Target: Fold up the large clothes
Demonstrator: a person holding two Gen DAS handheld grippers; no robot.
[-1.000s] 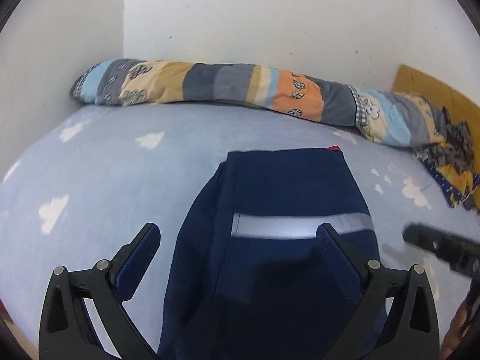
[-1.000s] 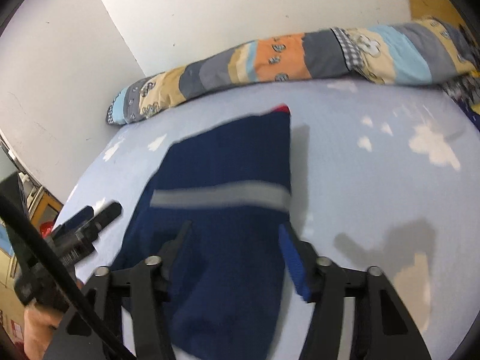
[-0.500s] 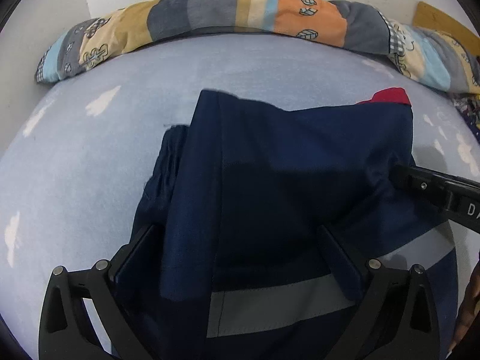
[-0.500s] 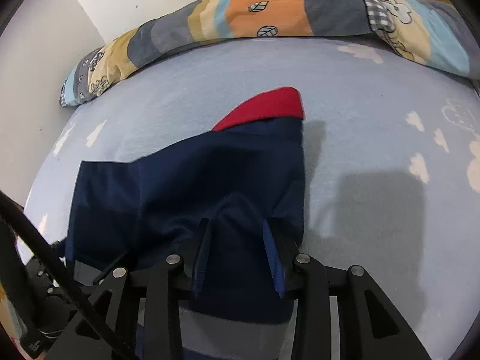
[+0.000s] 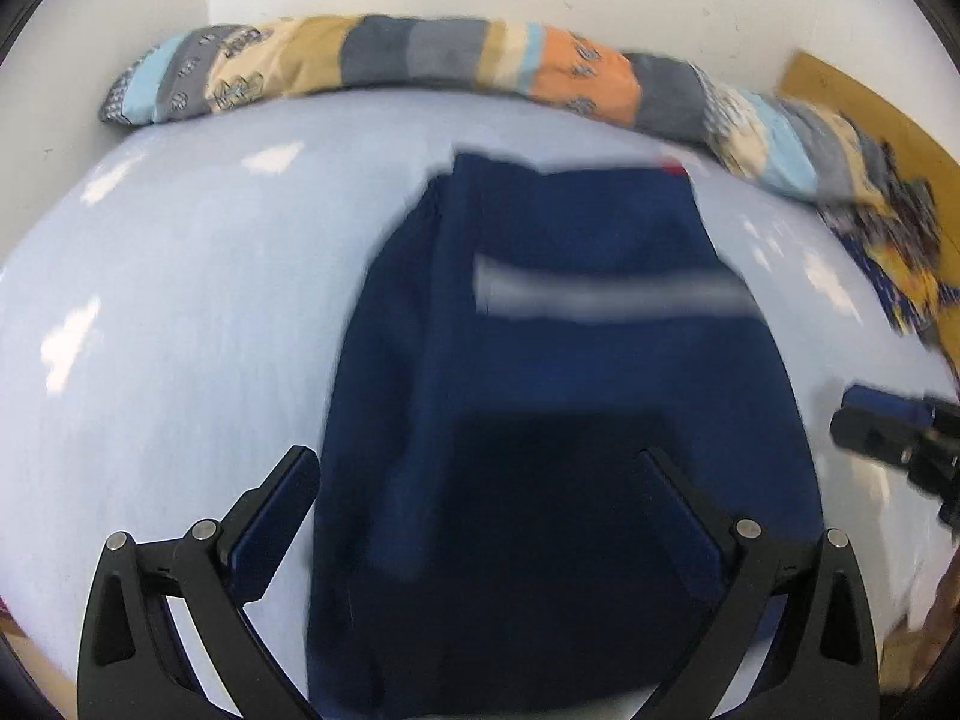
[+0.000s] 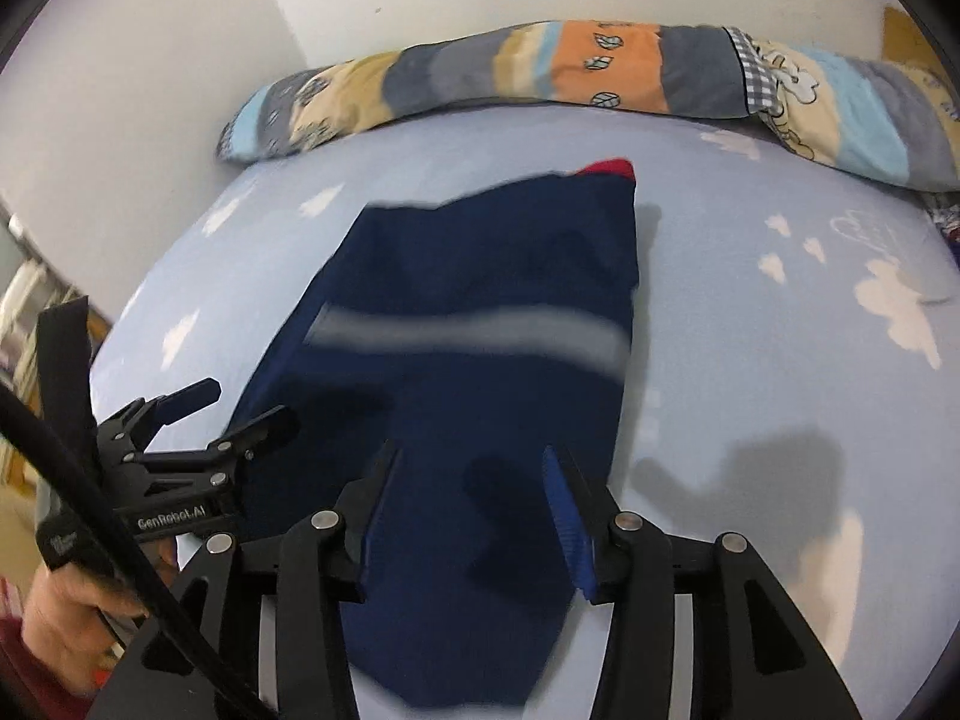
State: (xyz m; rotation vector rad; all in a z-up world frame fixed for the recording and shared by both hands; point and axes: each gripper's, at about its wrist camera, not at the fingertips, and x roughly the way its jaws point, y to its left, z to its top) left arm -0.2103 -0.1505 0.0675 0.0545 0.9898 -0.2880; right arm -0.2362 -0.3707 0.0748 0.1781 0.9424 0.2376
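Observation:
A navy garment (image 5: 570,390) with a grey stripe (image 5: 600,294) lies folded flat on the light-blue bed sheet (image 5: 180,300), a red collar tip (image 6: 609,168) showing at its far end. My left gripper (image 5: 480,468) hovers open over the near part of the garment, its fingers spread to about the fold's width and holding nothing. My right gripper (image 6: 471,462) hangs above the same garment (image 6: 480,276) near its right edge. Its jaws are opening and the pads do not press on the cloth. From the right wrist view, the left gripper (image 6: 249,405) sits at the garment's left edge.
A long patchwork bolster (image 5: 420,54) lies along the white wall at the back. A crumpled patterned cloth (image 5: 900,252) and a brown board (image 5: 840,90) are at the far right. The cloud-print sheet (image 6: 780,360) spreads to both sides. A person's hand (image 6: 66,594) holds the left gripper.
Half a second ago both grippers were far forward and low over the garment. Both have now drawn back and the grey stripe sits farther away. The right jaws have widened.

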